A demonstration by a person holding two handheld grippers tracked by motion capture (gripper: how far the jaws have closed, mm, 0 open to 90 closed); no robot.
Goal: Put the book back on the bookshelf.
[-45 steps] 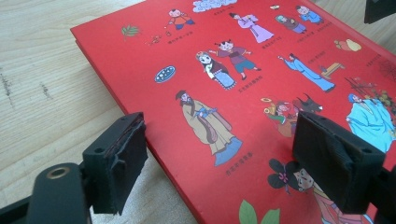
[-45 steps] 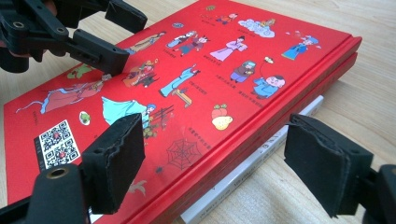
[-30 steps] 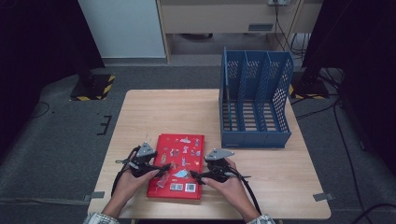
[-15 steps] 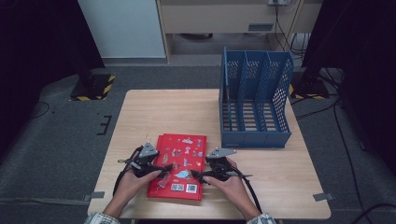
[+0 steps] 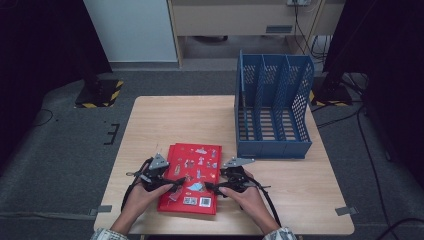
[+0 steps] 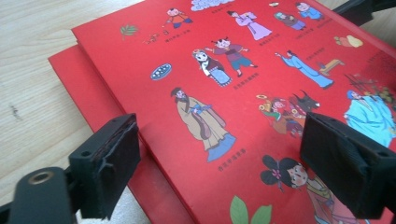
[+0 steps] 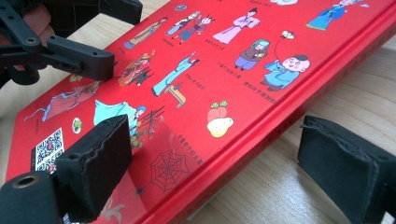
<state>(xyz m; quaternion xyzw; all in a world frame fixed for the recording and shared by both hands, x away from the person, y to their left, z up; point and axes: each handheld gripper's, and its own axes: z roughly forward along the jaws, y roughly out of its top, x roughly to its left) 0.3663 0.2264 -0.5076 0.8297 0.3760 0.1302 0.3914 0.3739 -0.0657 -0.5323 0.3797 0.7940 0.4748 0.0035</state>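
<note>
Blue rack [image 5: 272,112] — high view's alone.

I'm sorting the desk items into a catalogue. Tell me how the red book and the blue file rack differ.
The red book lies flat at the near edge of the table, between the two grippers; the blue file rack stands upright at the far right. The red book is solid, its cover printed with cartoon figures; the blue file rack is perforated plastic, split by dividers into compartments that are empty. Both rest on the same table.
</note>
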